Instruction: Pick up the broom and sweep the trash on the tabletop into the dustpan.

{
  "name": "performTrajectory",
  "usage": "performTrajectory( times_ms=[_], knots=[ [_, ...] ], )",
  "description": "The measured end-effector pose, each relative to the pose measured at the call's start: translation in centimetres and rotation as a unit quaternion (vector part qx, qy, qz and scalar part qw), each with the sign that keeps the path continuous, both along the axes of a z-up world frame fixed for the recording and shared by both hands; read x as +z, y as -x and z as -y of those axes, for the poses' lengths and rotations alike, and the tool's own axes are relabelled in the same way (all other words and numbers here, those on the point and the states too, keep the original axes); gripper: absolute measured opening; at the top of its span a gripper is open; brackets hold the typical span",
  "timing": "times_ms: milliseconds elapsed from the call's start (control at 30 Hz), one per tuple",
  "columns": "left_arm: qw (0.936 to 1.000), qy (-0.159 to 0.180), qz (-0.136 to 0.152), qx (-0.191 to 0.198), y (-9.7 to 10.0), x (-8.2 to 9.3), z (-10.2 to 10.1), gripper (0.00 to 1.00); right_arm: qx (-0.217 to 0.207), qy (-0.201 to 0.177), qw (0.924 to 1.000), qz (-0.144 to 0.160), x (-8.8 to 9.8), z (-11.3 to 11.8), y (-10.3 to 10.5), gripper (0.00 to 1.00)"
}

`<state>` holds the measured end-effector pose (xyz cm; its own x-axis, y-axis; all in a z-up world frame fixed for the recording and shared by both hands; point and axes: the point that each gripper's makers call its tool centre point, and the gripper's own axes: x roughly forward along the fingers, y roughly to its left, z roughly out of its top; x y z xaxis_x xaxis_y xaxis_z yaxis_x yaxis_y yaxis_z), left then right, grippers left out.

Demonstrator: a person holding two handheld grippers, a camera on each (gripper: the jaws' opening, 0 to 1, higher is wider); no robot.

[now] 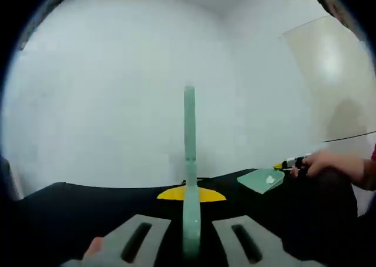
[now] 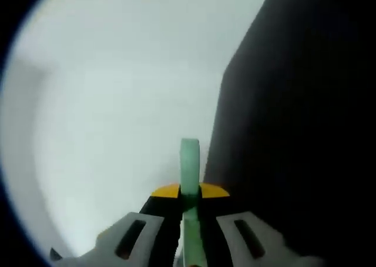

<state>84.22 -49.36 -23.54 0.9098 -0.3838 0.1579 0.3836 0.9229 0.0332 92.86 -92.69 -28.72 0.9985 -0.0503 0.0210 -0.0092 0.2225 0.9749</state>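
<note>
1. The broom handle, a slim pale green bar, stands upright over the near edge of the black tabletop. It looks like light, stiff, smooth plastic, so it could twist or slide in a loose grip. A low hold near the yellow piece should give the best control of the head.
2. The left gripper has its jaws drawn in on that handle, one on each side, and carries it.
3. The dustpan, also pale green, lies towards the tabletop's far right edge with white scraps on it. It is probably light too and may skid when pushed.
4. A hand reaches in at the dustpan's right end.
5. In the right gripper view, the right gripper is closed on a similar green bar beside the tabletop's edge. I cannot tell whether this bar is the dustpan's own handle.
6. A white wall rises behind the tabletop.
</note>
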Motion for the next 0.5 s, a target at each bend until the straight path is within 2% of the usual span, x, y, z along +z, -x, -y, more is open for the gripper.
performTrajectory(
  times_ms=[100, 167, 267, 333, 500],
  knots=[
    [0.9986, -0.009, 0.019, 0.048, 0.7, -0.5, -2.3, 0.0, 0.015, 0.011, 0.9997, 0.012, 1.3, -2.0, -0.1, 0.12],
    [0.996, -0.031, 0.028, 0.079, 1.0, -1.1, -3.6, 0.0, 0.026, 0.011, 0.9994, 0.019, 1.8, -2.3, -0.7, 0.12],
    [0.9961, -0.005, 0.028, 0.083, 1.2, -1.4, -4.3, 0.0, 0.036, 0.011, 0.999, 0.025, 2.7, -2.8, -2.0, 0.12],
    [0.9964, 0.014, 0.012, 0.082, 1.0, -2.1, -4.5, 0.0, 0.044, 0.007, 0.9986, 0.028, 3.3, -3.4, -2.6, 0.12],
    [0.9974, 0.019, 0.002, 0.069, 1.6, -2.7, -3.8, 0.0, 0.054, -0.001, 0.9974, 0.048, 5.7, -5.1, -4.0, 0.12]
  ],
)
